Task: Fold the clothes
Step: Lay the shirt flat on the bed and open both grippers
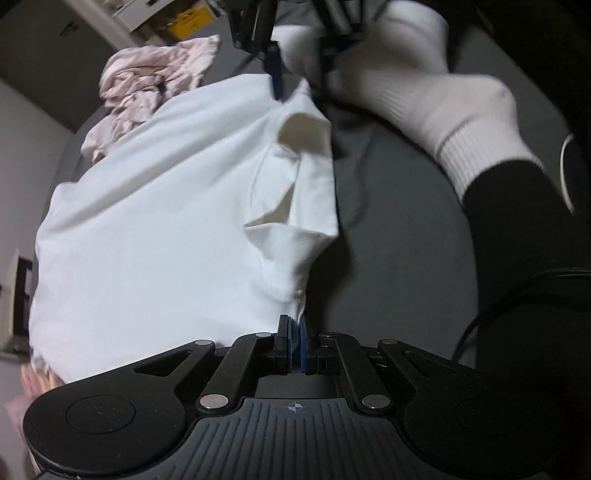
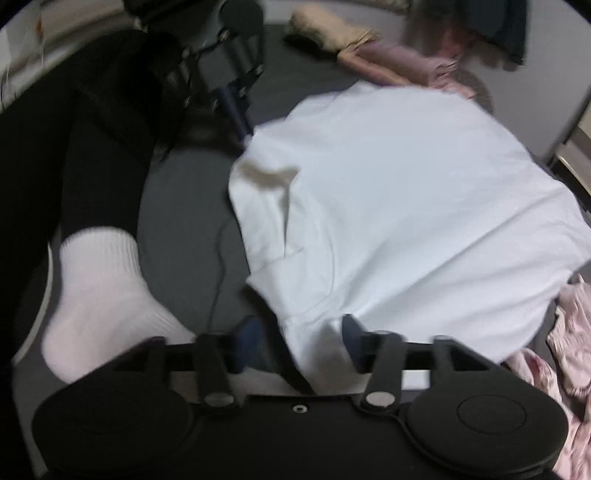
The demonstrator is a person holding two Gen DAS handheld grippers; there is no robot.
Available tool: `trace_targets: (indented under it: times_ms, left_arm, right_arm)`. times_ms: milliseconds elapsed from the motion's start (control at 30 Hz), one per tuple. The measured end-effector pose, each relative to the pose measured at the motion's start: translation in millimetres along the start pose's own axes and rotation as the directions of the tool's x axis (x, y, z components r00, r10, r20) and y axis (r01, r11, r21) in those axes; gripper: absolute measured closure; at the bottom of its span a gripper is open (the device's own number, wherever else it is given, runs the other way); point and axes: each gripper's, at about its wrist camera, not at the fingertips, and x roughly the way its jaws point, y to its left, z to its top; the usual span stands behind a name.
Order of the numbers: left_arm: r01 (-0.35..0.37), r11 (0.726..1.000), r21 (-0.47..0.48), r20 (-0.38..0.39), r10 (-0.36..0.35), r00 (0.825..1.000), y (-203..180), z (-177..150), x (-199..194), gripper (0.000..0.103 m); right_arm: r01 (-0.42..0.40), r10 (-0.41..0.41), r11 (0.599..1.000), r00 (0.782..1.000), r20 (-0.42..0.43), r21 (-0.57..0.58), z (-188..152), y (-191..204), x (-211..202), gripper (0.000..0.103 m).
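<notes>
A white T-shirt lies spread on a dark grey surface, one sleeve folded inward along its edge. My left gripper is shut on the shirt's near edge. It also shows in the right wrist view as the left gripper pinching the far corner. My right gripper stands open, with a fold of the shirt's edge lying between its spread fingers. In the left wrist view the right gripper straddles the shirt's far corner. Both views are slightly blurred.
A person's feet in white socks and black trousers rest on the grey surface beside the shirt. Crumpled pink clothes lie past the shirt. A beige garment and a thin cable also lie there.
</notes>
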Motion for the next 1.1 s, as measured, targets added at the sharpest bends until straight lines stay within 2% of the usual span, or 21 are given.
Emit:
trace_targets:
  times_ms: [100,167,233,267,300,333,400,467,533,567,600,633,700,767,800,833,867,900,933,1067,1100]
  left_arm:
    - [0.013,0.997,-0.072,0.045,-0.01,0.999,7.2,-6.2,-16.1,0.1]
    - [0.008,0.986,-0.168,0.099,0.008,0.995,20.8,-6.4,-23.0,0.099]
    - [-0.021,0.954,-0.299,0.169,0.074,0.983,38.4,-4.5,-30.6,0.099]
    - [-0.042,0.923,-0.384,0.209,0.131,0.969,47.8,-2.0,-34.5,0.099]
    - [-0.06,0.885,-0.462,0.24,0.189,0.952,56.2,1.4,-35.2,0.099]
    - [-0.08,0.844,-0.53,0.259,0.251,0.933,62.8,5.2,-34.6,0.099]
    - [-0.122,0.737,-0.665,0.276,0.394,0.877,75.9,14.6,-28.8,0.099]
    - [-0.134,0.628,-0.766,0.271,0.505,0.82,86.5,22.3,-16.0,0.099]
    - [-0.085,0.538,-0.839,0.283,0.564,0.776,94.4,22.2,-0.9,0.099]
    - [-0.055,0.493,-0.868,0.287,0.59,0.755,98.2,21.7,6.6,0.099]
    - [-0.014,0.463,-0.886,0.3,0.596,0.745,100.5,18.4,13.6,0.099]
    - [0.02,0.446,-0.895,0.311,0.589,0.746,102.3,15.6,18.8,0.099]
    - [0.055,0.45,-0.892,0.331,0.564,0.756,103.2,11.8,28.4,0.099]
    - [0.037,0.481,-0.876,0.332,0.546,0.769,100.2,9.5,36.7,0.099]
    - [0.032,0.484,-0.875,0.327,0.54,0.776,99.7,8.3,41.4,0.099]
    - [0.03,0.485,-0.874,0.323,0.534,0.781,99.2,6.8,46.2,0.099]
    - [0.045,0.471,-0.881,0.324,0.531,0.783,99.6,4.0,50.9,0.099]
    - [0.06,0.45,-0.891,0.318,0.525,0.789,101.7,1.0,53.7,0.099]
    - [0.073,0.429,-0.9,0.311,0.518,0.796,103.8,-1.9,56.3,0.099]
    - [0.095,0.346,-0.933,0.268,0.495,0.827,110.8,-10.3,61.6,0.099]
    - [0.1,0.342,-0.934,0.267,0.486,0.832,110.7,-10.8,63.3,0.099]
  right_arm:
    - [0.001,-0.012,0.992,0.996,0.09,0.124,-8.5,-22.3,-28.7,0.041]
    - [0.113,-0.152,0.962,0.978,0.145,0.247,-18.0,-54.6,-46.9,0.02]
    - [0.262,-0.341,0.886,0.927,0.157,0.382,-27.5,-95.9,-61.8,0.018]
    - [0.347,-0.441,0.827,0.889,0.126,0.443,-33.1,-116.9,-65.8,0.015]
    - [0.454,-0.547,0.744,0.835,0.057,0.491,-38.5,-141.6,-65.2,0.014]
    - [0.557,-0.644,0.642,0.765,-0.024,0.527,-43.7,-167.4,-63.4,0.01]
    - [0.634,-0.702,0.533,0.701,-0.125,0.56,-50.2,-209.5,-53.5,0.009]
    - [0.628,-0.689,0.47,0.7,-0.188,0.62,-49.0,-241.9,-39.3,0.007]
    - [0.616,-0.665,0.412,0.707,-0.24,0.671,-46.1,-263.8,-22.6,0.0]
    - [0.629,-0.659,0.374,0.697,-0.281,0.681,-44.5,-273.5,-11.8,0.0]
    - [0.637,-0.648,0.361,0.697,-0.308,0.681,-43.8,-280.8,-0.4,0.0]
    - [0.641,-0.634,0.356,0.7,-0.329,0.68,-43.4,-287.4,11.0,0.0]
    - [0.636,-0.621,0.345,0.706,-0.34,0.69,-41.3,-296.0,21.8,0.0]
    - [0.607,-0.636,0.333,0.71,-0.303,0.721,-37.1,-297.0,12.6,0.002]
    - [0.592,-0.643,0.328,0.711,-0.285,0.737,-34.9,-297.5,8.0,0.007]
    - [0.576,-0.65,0.322,0.712,-0.267,0.752,-32.8,-298.0,3.5,0.028]
    - [0.559,-0.657,0.317,0.712,-0.248,0.766,-30.7,-298.5,-1.1,0.05]
    - [0.543,-0.664,0.311,0.711,-0.23,0.78,-28.5,-299.1,-5.7,0.058]
    - [0.526,-0.671,0.306,0.71,-0.211,0.794,-26.4,-299.6,-10.2,0.072]
    - [0.454,-0.699,0.288,0.701,-0.138,0.844,-17.9,-301.6,-28.5,0.079]
    - [0.435,-0.706,0.284,0.697,-0.12,0.855,-15.7,-302.1,-33.1,0.079]
